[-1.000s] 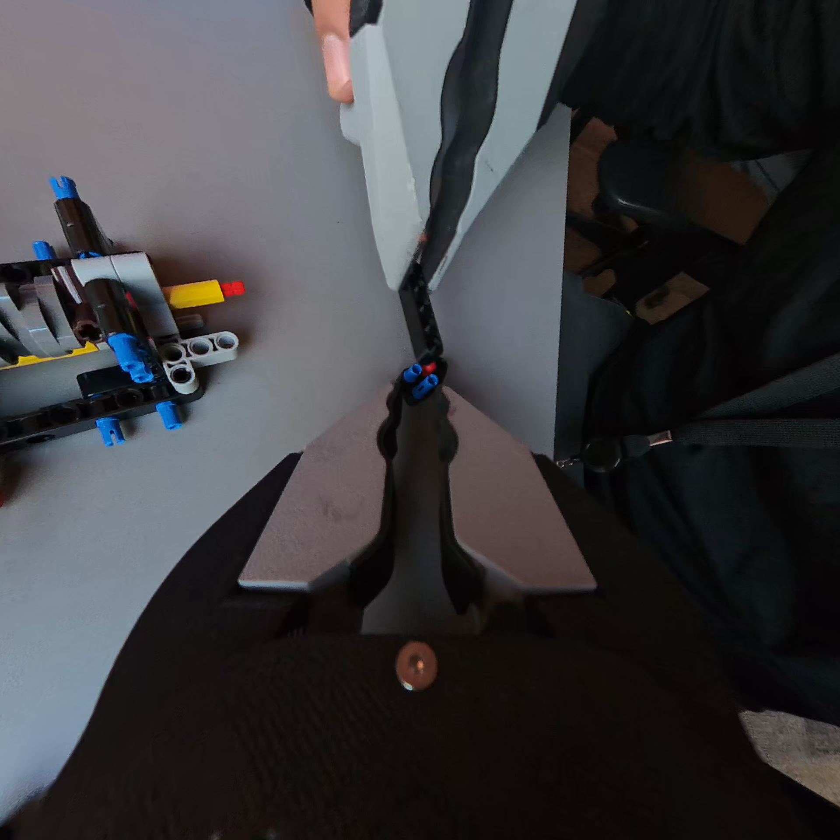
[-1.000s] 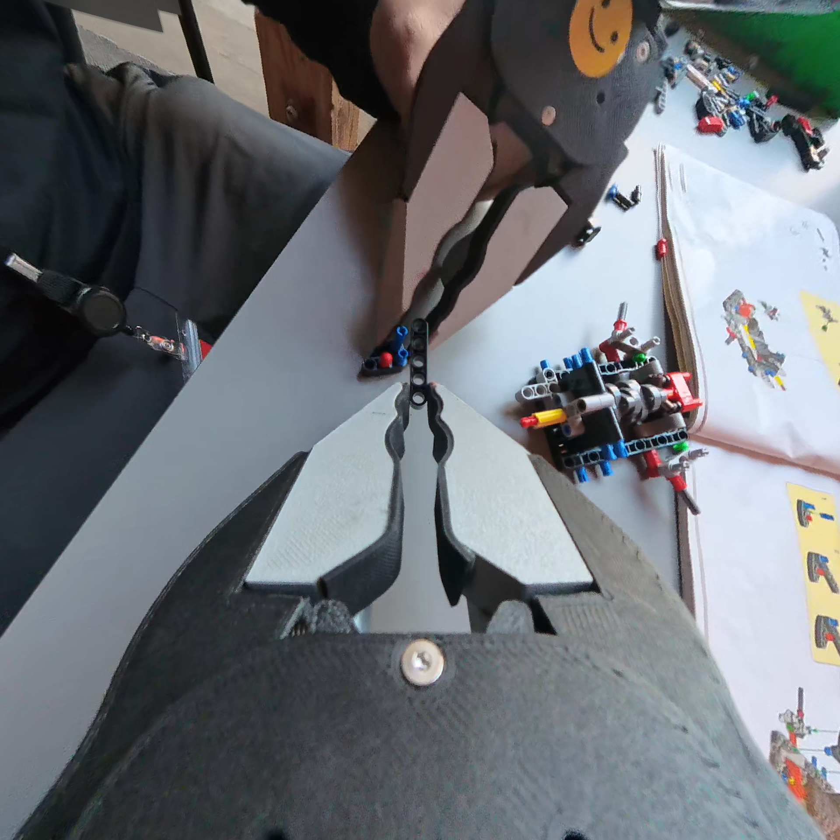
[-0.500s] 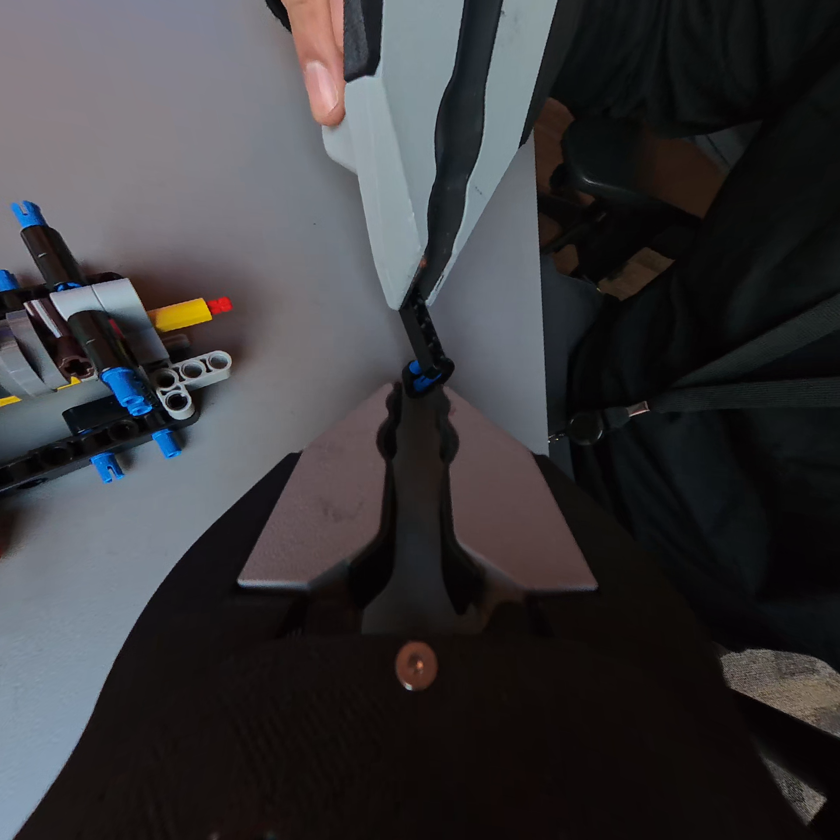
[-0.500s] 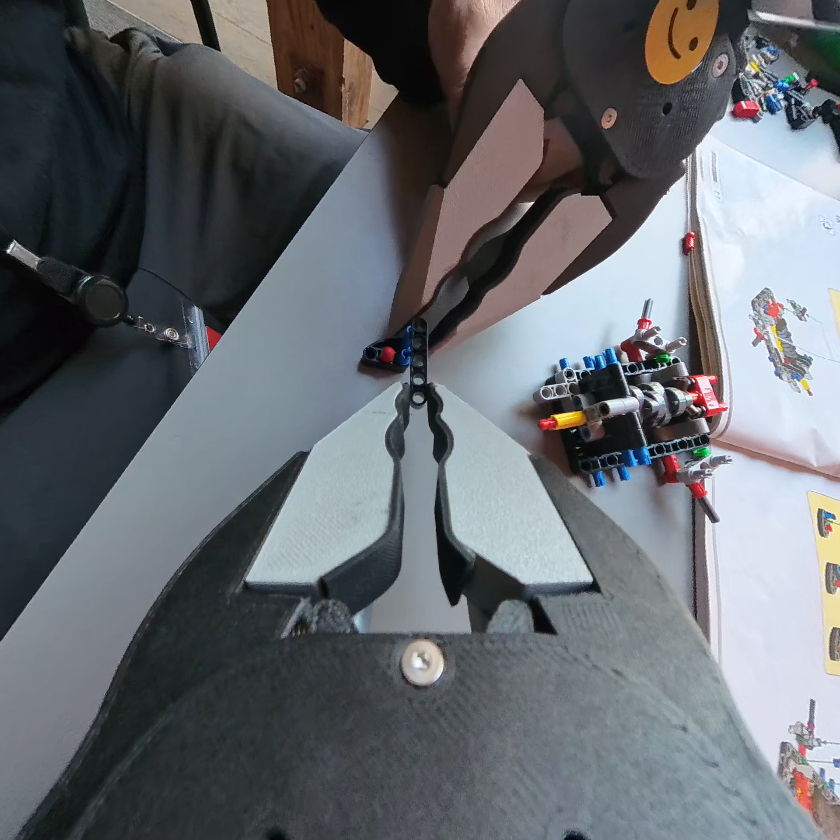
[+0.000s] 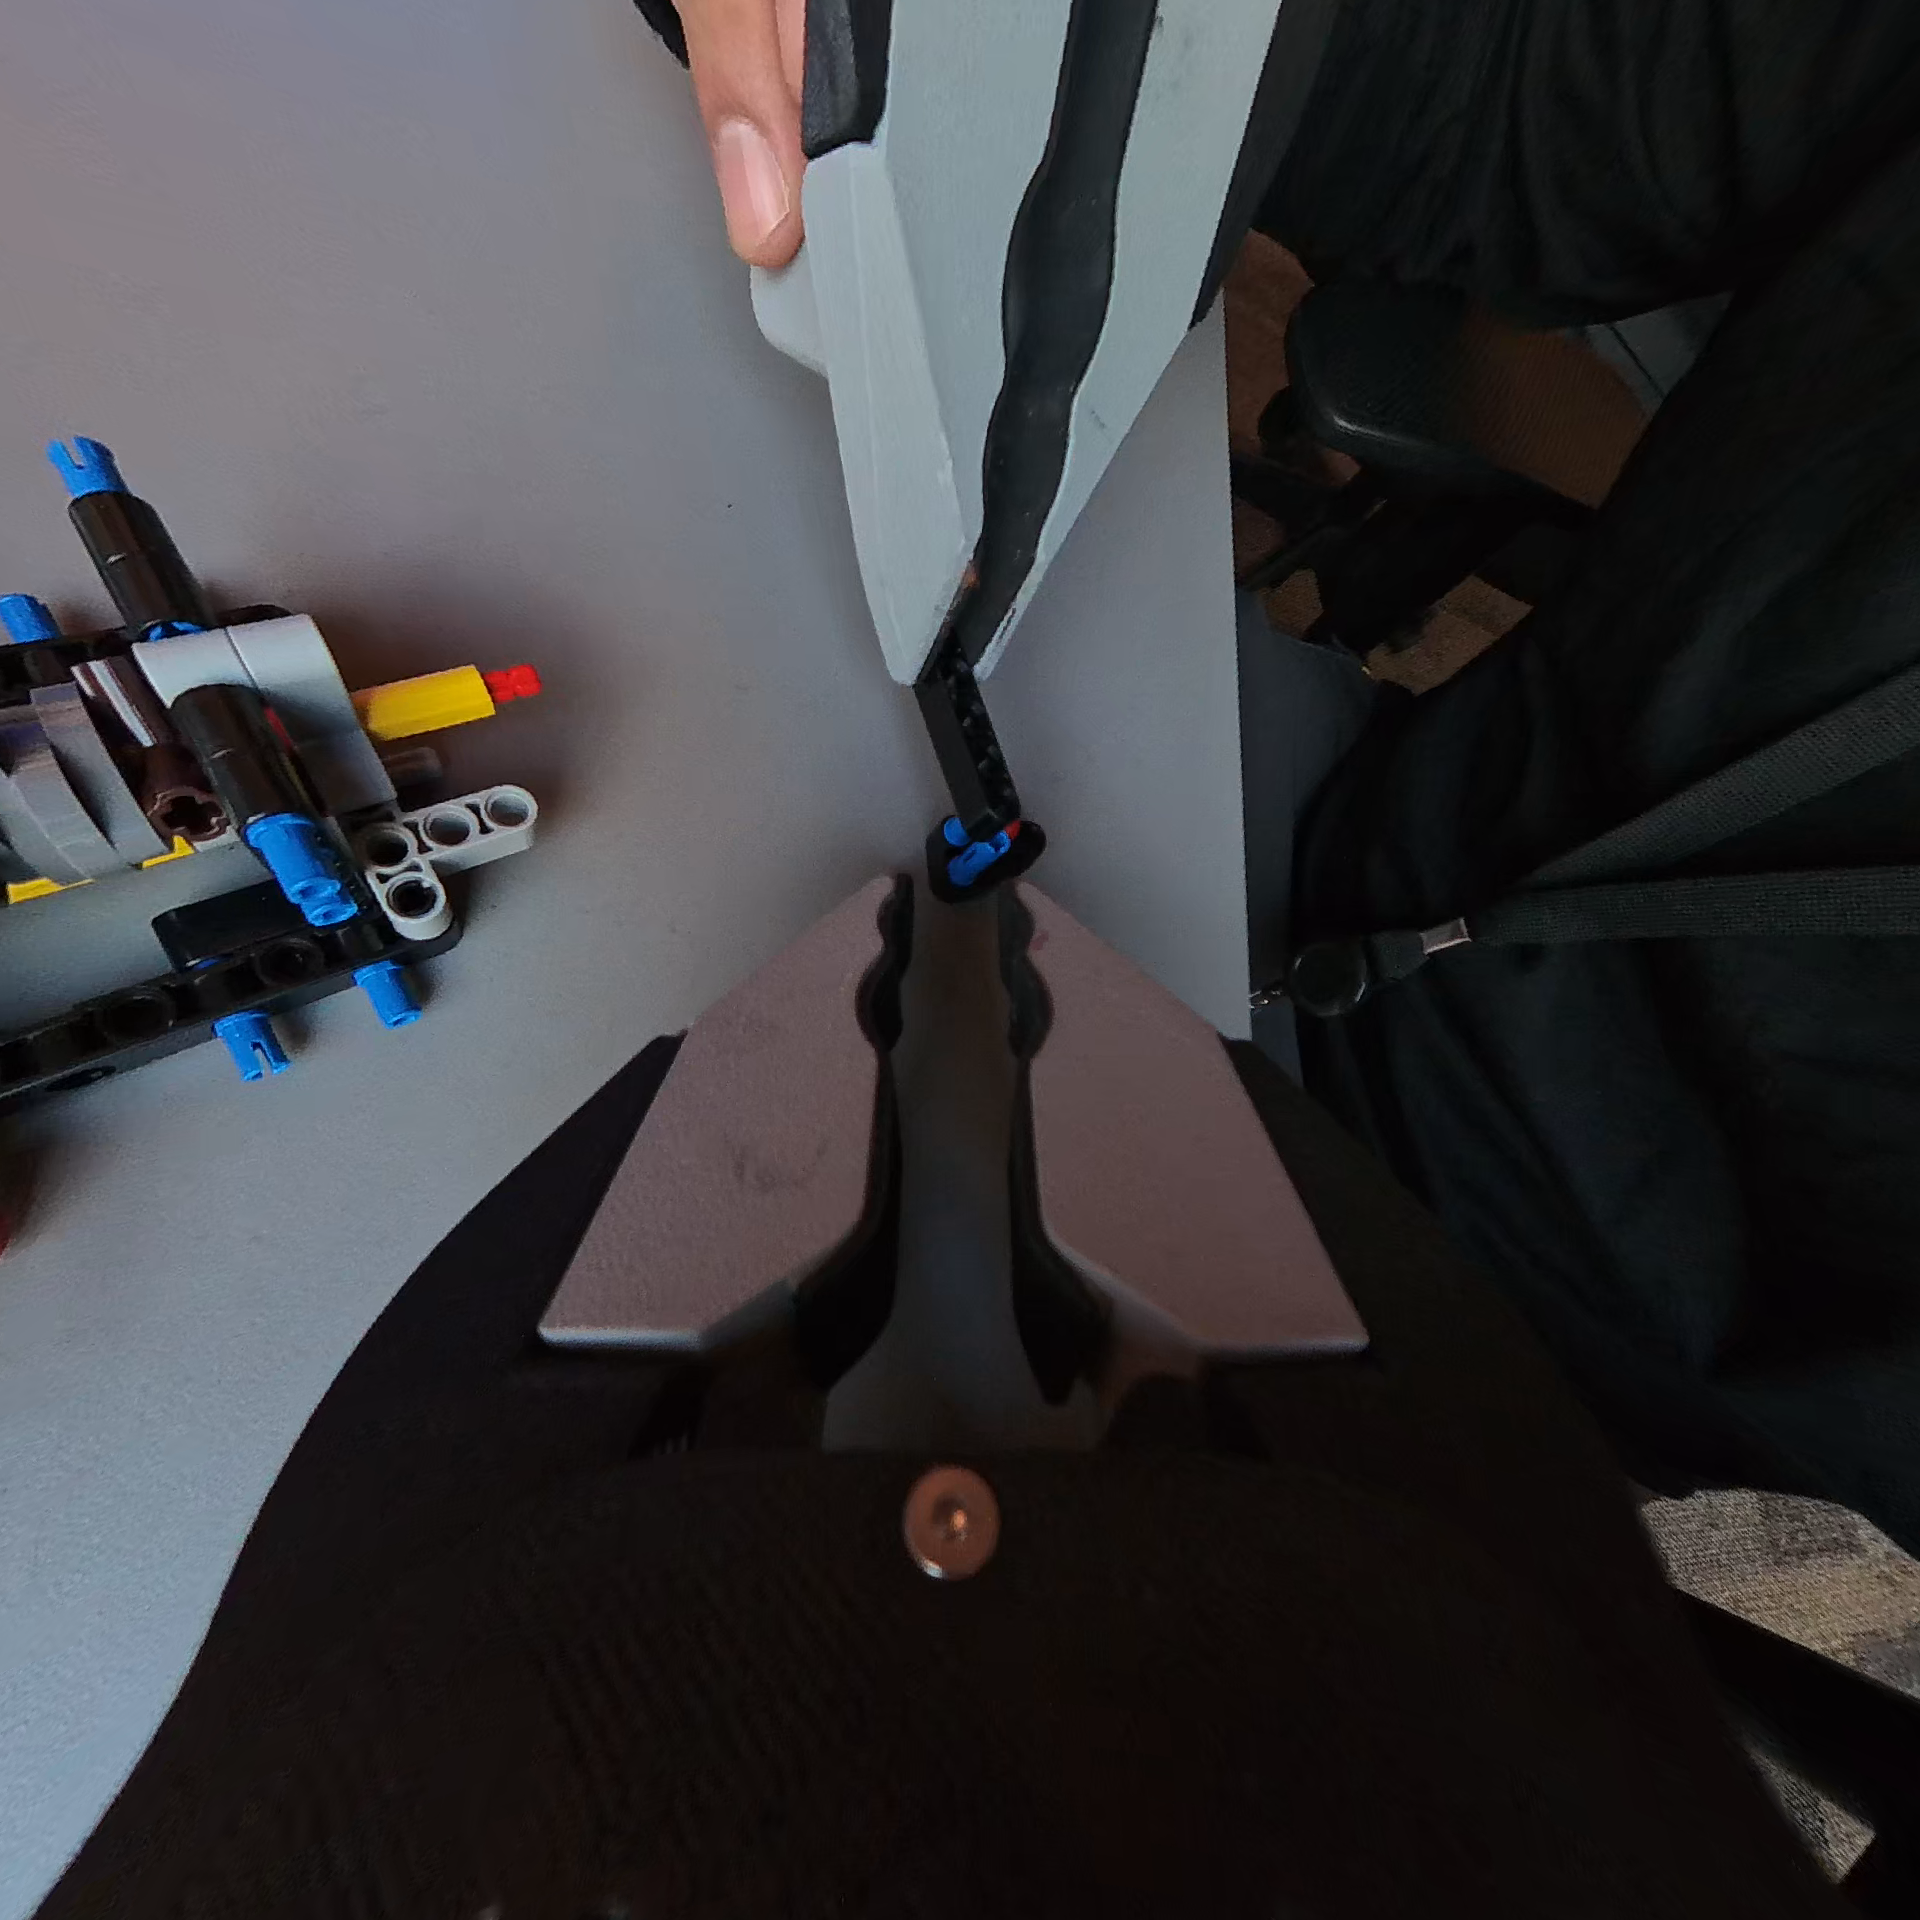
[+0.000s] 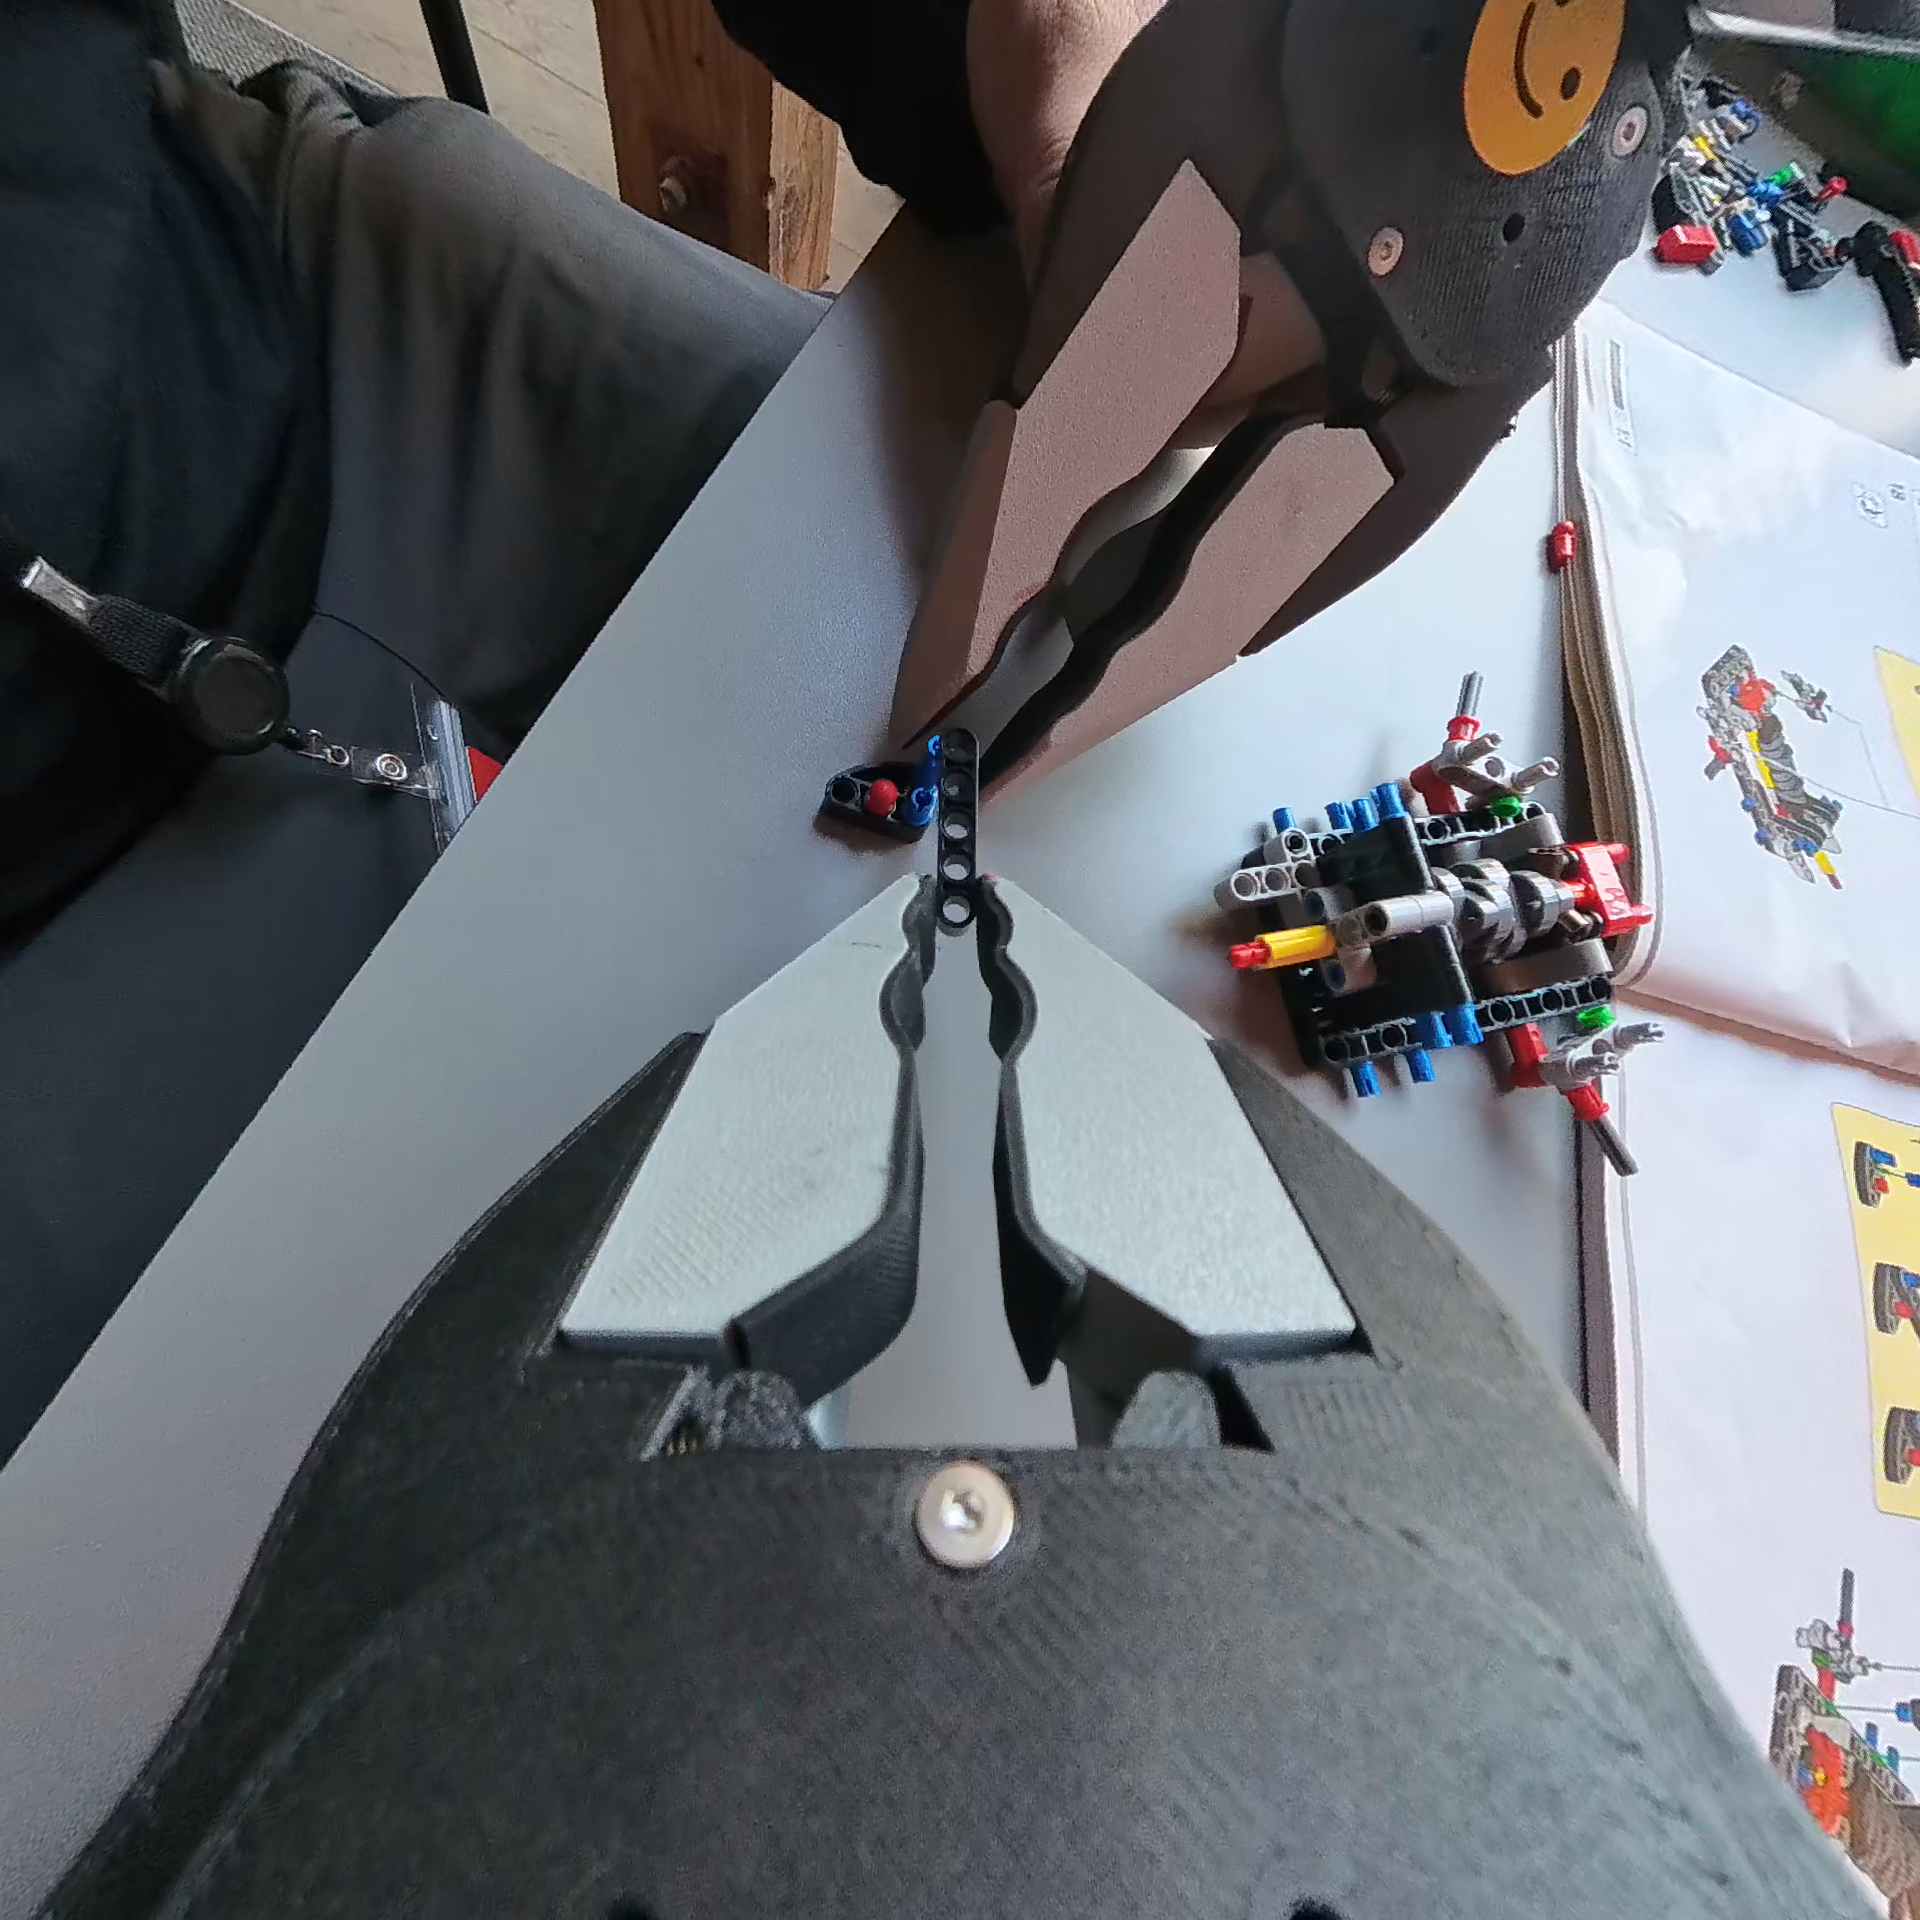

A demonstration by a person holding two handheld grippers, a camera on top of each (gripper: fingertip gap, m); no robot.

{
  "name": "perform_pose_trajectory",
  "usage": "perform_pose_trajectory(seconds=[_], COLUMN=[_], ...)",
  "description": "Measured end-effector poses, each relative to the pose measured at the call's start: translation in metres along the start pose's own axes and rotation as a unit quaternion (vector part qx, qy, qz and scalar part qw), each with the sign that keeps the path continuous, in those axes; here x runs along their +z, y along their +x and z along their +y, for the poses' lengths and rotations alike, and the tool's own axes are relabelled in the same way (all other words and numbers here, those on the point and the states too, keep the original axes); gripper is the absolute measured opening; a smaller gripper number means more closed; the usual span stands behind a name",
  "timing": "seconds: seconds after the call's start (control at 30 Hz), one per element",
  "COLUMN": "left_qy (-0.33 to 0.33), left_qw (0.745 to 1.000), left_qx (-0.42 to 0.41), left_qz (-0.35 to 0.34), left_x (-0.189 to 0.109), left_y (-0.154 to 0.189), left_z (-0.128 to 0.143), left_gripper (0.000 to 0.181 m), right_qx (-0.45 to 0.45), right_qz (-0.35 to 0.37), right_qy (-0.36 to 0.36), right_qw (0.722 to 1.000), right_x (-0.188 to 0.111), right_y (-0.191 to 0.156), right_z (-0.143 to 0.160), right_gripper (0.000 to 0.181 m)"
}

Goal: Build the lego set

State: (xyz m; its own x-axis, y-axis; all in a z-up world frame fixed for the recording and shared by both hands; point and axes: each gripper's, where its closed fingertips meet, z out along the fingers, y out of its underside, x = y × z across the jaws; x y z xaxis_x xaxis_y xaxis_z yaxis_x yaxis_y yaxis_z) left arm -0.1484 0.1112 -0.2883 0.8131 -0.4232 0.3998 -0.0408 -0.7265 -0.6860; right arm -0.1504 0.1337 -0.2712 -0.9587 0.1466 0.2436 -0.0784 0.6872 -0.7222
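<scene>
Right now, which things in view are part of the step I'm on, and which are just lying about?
In the job:
right gripper, shut on the black beam
left gripper, open
small black piece with blue and red pins, on the table near its edge

Lying about:
part-built model
instruction booklet
loose parts pile

Partly built model (image 5: 208, 821): left portion cut off by left wrist frame edge. Instruction booklet (image 6: 1756, 748) runs off right edge, right wrist view. Loose pieces (image 6: 1766, 208) at top right too small to identify
</scene>
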Motion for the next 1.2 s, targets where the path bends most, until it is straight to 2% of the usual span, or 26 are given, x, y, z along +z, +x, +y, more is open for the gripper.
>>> perform_pose_trajectory(seconds=[0.63, 1.2], left_qy=[0.003, 0.004], left_qw=[1.000, 1.000], left_qx=[-0.014, -0.021], left_qz=[0.000, 0.005], left_x=[-0.0011, -0.0012], left_y=[0.0041, 0.0036], left_z=[0.0035, 0.0034], left_gripper=[0.010, 0.009], right_qx=[0.060, 0.065], right_qz=[-0.012, -0.012], right_qy=[0.001, -0.004], right_qw=[0.998, 0.998], right_x=[0.0009, 0.0016], right_y=[-0.0061, -0.0067], right_z=[-0.0062, -0.0040], right_gripper=[0.005, 0.005])
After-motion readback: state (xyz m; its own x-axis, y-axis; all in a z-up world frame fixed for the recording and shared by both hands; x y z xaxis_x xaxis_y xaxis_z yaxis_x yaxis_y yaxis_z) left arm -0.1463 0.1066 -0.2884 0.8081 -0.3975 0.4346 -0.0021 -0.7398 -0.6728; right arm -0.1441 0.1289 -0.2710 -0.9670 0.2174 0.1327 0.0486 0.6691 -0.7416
